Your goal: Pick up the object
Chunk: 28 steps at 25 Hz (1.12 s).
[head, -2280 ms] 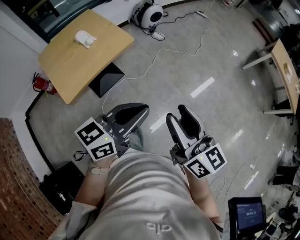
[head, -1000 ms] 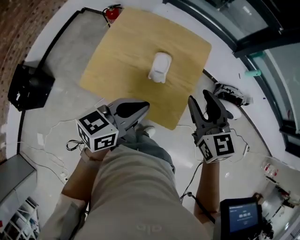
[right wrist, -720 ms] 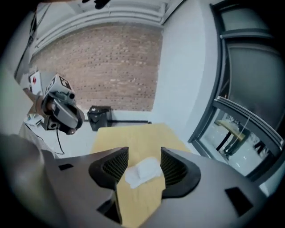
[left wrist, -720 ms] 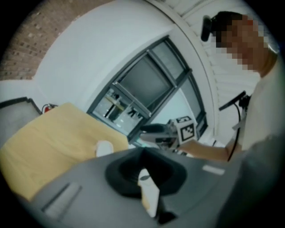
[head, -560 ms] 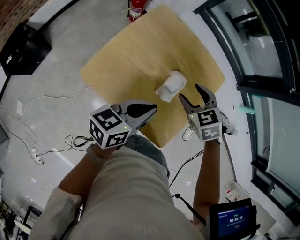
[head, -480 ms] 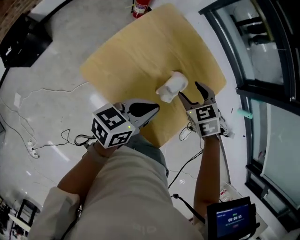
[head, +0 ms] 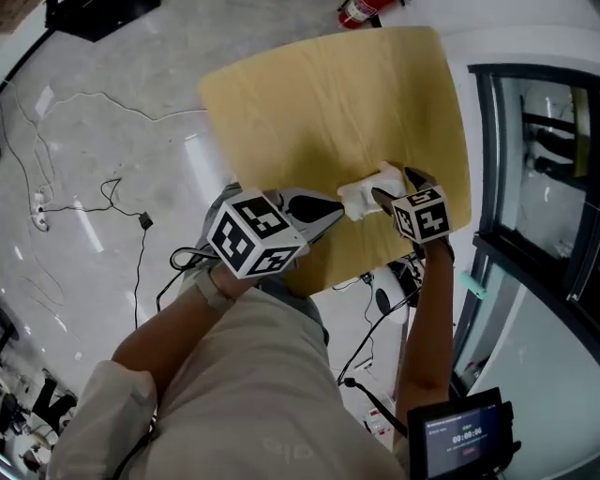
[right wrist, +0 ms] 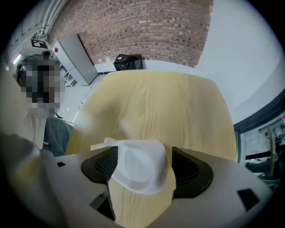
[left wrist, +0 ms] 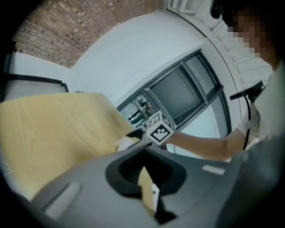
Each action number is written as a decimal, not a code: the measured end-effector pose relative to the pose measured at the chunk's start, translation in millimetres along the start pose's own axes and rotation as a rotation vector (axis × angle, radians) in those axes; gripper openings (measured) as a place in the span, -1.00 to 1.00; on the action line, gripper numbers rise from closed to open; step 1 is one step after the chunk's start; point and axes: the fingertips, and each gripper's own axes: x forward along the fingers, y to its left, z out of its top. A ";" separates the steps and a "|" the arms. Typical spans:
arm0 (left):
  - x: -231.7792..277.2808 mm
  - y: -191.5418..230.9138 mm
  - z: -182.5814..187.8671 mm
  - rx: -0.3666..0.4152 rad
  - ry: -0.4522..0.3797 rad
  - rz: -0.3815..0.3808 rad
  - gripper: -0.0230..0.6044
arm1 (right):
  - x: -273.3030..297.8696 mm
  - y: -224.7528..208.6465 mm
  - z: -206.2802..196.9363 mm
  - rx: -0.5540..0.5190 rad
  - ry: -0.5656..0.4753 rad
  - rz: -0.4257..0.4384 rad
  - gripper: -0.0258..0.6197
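Right gripper (head: 394,185) down at the near right part of the light wooden surface (head: 319,103). Its fingers (right wrist: 100,167) stand apart, one on each side of the white object (right wrist: 141,176). The object is soft-looking, rounded, with a small flap at its left. It lies on the surface between the two dark ribbed pads. The left pad meets the object's side; a sliver of wood shows between the object and the right pad.

Left gripper (head: 328,211) is held over the surface's near edge, just left of the object and not touching it. Its fingers are drawn together, only a narrow slit between them, nothing held.

A red fire extinguisher (head: 361,11) lies on the floor past the far edge of the surface. Loose cables (head: 112,202) run across the pale floor at left.
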 end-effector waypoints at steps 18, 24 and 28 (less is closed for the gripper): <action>-28.4 29.0 -31.9 -0.091 -0.073 0.154 -0.92 | 42.3 93.5 9.3 0.009 -0.009 0.260 0.29; -38.5 33.1 -31.6 -0.107 -0.098 0.185 -0.92 | 39.7 94.2 12.6 0.137 -0.049 0.260 0.22; -41.9 32.2 -32.2 -0.110 -0.106 0.195 -0.92 | 36.4 92.4 20.2 0.209 -0.105 0.264 0.19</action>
